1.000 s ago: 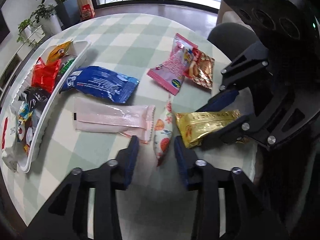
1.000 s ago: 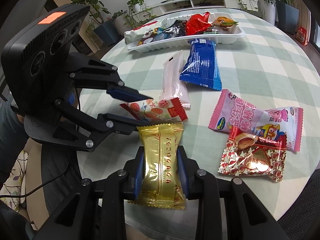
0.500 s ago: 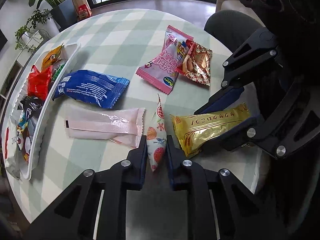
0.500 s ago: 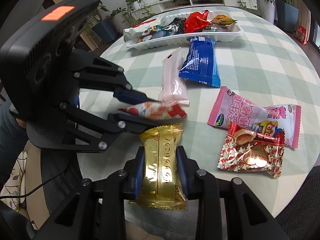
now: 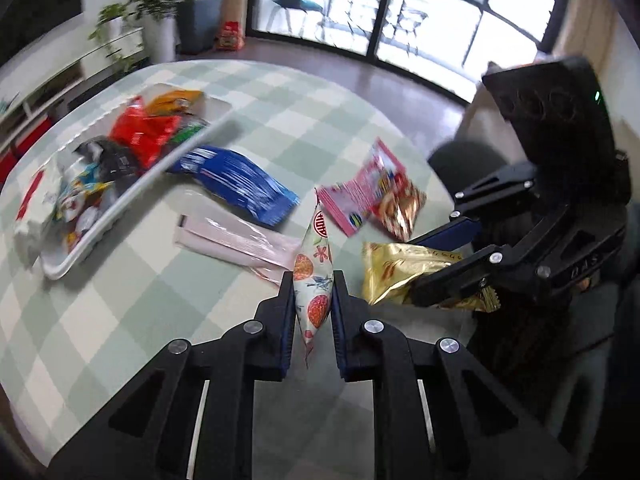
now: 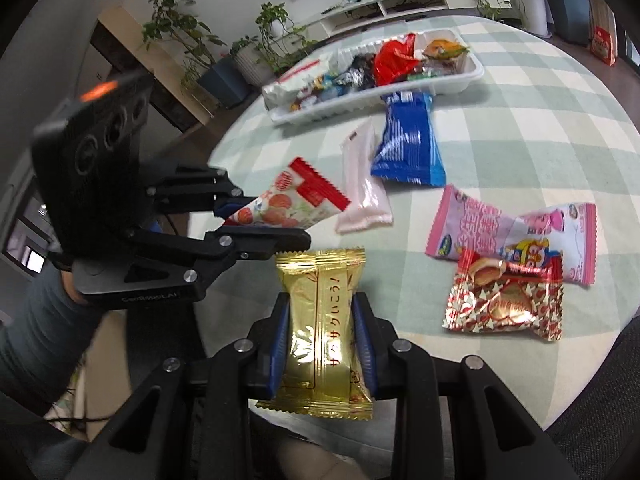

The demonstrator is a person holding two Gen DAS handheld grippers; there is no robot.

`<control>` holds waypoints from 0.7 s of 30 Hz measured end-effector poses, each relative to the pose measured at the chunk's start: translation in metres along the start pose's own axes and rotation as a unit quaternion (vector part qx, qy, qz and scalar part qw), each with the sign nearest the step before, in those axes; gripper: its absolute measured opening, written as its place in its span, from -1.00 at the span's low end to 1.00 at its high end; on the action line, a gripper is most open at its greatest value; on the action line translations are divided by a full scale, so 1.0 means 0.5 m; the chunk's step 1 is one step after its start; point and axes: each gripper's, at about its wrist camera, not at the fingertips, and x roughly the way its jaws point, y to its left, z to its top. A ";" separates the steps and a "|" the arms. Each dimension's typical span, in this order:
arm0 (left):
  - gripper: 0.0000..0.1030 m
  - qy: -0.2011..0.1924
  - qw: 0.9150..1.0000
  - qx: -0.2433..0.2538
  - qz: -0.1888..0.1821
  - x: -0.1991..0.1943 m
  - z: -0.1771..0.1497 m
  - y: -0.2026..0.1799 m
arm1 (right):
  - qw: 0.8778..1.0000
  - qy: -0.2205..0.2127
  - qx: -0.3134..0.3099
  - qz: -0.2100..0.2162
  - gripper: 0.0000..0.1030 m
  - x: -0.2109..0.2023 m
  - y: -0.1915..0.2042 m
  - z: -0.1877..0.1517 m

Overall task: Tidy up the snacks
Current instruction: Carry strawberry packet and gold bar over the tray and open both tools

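A round desk (image 6: 520, 128) with a pale green checked cloth fills both wrist views. At the bottom centre of the left wrist view, the left tool (image 5: 312, 300) is clamped on a small fruit-printed packet (image 5: 314, 280), which stands on edge between the pads. At the bottom centre of the right wrist view, the right tool (image 6: 320, 320) is clamped on a gold packet (image 6: 322, 320). Both packets appear lifted clear of the cloth.

The white tray (image 6: 460, 76), already crowded with snacks, sits at the upper centre of the right wrist view, well apart from both tools. Loose on the cloth between are a blue packet (image 6: 408, 148), a pale pink packet (image 6: 364, 192), a pink cartoon packet (image 6: 504, 228) and a red and silver packet (image 6: 504, 300) that overlaps its lower edge.

The step in hand looks like the carry: two snacks gripped at once, bound for the tray. The next move likely calls for bringing each tool over the tray and finding a gap among the heaped wrappers before letting go.
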 end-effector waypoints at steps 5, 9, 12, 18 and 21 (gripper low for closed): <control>-0.72 -0.069 0.994 -0.072 0.037 -0.082 0.041 0.085 | 0.999 -0.042 0.003 -0.007 -0.36 -0.057 -0.022 0.085; -0.72 -0.109 0.983 -0.126 0.078 -0.121 0.099 0.163 | 0.996 -0.079 -0.002 -0.034 -0.36 -0.090 -0.050 0.195; -0.71 -0.127 0.972 -0.174 0.098 -0.123 0.142 0.231 | 0.993 -0.103 -0.010 -0.052 -0.36 -0.096 -0.059 0.291; -0.72 -0.097 0.961 -0.220 0.139 -0.061 0.201 0.347 | 0.989 -0.109 -0.019 -0.097 -0.36 -0.024 -0.081 0.442; -0.71 -0.069 0.956 -0.232 0.165 -0.015 0.222 0.390 | 0.990 -0.085 -0.017 -0.114 -0.36 0.043 -0.105 0.495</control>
